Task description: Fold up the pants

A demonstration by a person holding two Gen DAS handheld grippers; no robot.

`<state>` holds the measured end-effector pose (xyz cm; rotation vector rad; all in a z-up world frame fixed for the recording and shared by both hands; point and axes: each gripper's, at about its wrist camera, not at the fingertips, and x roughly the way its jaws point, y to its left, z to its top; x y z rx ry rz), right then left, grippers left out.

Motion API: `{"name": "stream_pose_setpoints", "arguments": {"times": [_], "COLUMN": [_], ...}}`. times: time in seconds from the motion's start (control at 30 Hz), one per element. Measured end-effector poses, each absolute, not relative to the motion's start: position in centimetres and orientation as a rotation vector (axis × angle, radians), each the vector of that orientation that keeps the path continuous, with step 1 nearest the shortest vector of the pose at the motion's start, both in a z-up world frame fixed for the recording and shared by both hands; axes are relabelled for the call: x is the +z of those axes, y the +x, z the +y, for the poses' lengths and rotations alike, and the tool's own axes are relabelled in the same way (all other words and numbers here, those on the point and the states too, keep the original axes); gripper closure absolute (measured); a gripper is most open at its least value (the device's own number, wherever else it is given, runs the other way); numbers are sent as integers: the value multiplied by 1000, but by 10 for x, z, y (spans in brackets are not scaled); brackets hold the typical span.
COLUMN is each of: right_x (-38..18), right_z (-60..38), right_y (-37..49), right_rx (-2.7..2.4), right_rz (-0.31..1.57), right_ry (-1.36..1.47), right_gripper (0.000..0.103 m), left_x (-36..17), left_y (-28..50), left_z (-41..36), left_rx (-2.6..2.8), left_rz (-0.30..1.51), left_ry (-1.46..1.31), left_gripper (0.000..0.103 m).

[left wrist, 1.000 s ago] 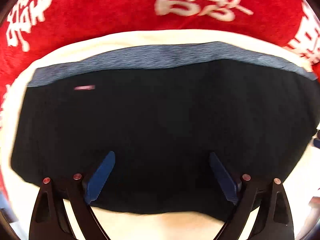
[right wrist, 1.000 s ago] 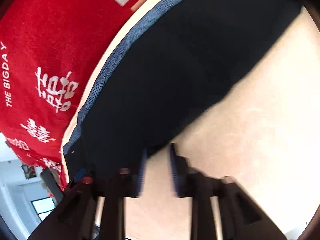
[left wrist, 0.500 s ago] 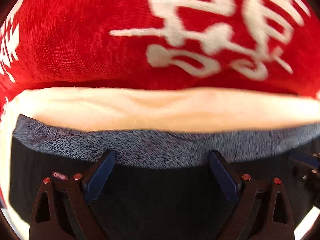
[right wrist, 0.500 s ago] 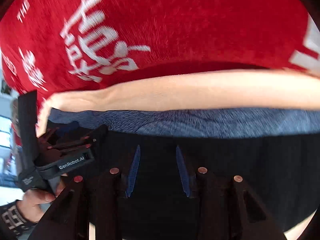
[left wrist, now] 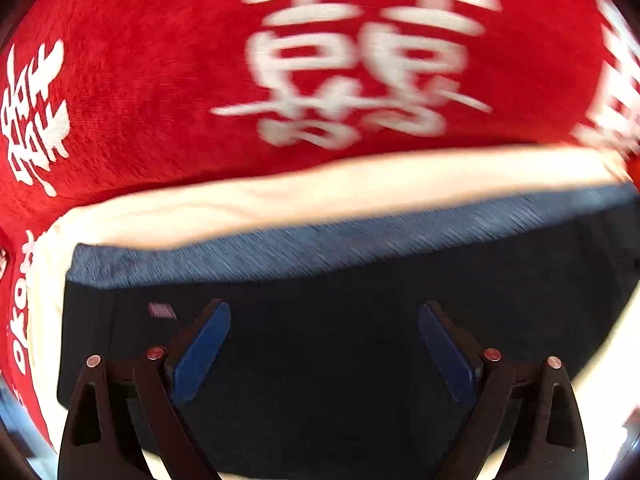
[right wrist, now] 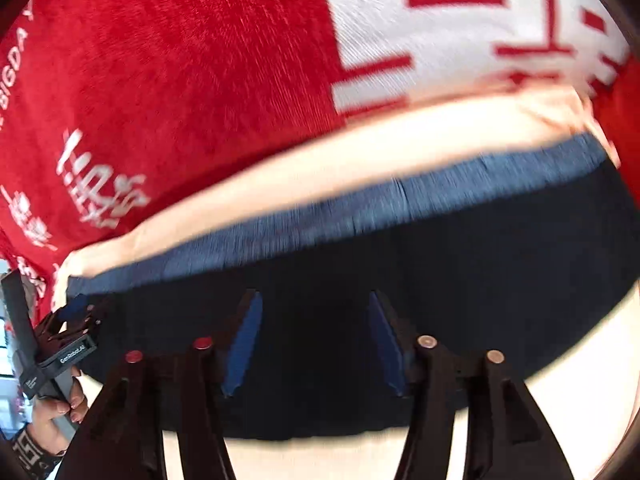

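With both grippers, left (left wrist: 324,344) and right (right wrist: 316,340), spread empty above the folded black pants (right wrist: 400,280) on the cream tabletop (left wrist: 320,192), I risk snagging and undoing the fold.

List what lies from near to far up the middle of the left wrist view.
Left gripper → black pants → grey-blue waistband → cream surface → red blanket with white characters.
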<state>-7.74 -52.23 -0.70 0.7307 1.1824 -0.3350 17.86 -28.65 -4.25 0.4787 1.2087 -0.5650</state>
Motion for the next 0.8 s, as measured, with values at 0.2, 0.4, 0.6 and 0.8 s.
{"name": "stream_pose_setpoints", "arguments": {"times": [0.2,0.4,0.6,0.8], "right_x": [-16,-22,-22,-13], "right_z": [-493,-462,-456,-469], "right_y": [-181,-224,-250,-268], "right_rx": [-383,-435,-484,-513], "right_rz": [1213,1230,1235,1213], "right_ry": [926,1055,1096,1108], "right_gripper": [31,20,12,11], "left_x": [-30,-39,-33,-32], "left_y": [98,19,-21,-43], "left_z": [-295,-306,-336,-361], "left_rx": [-653,-754,-846,-867], "left_rz": [1309,1389,1421,1426], "left_ry": [521,588,673,713], "left_gripper": [7,7,7,7]}}
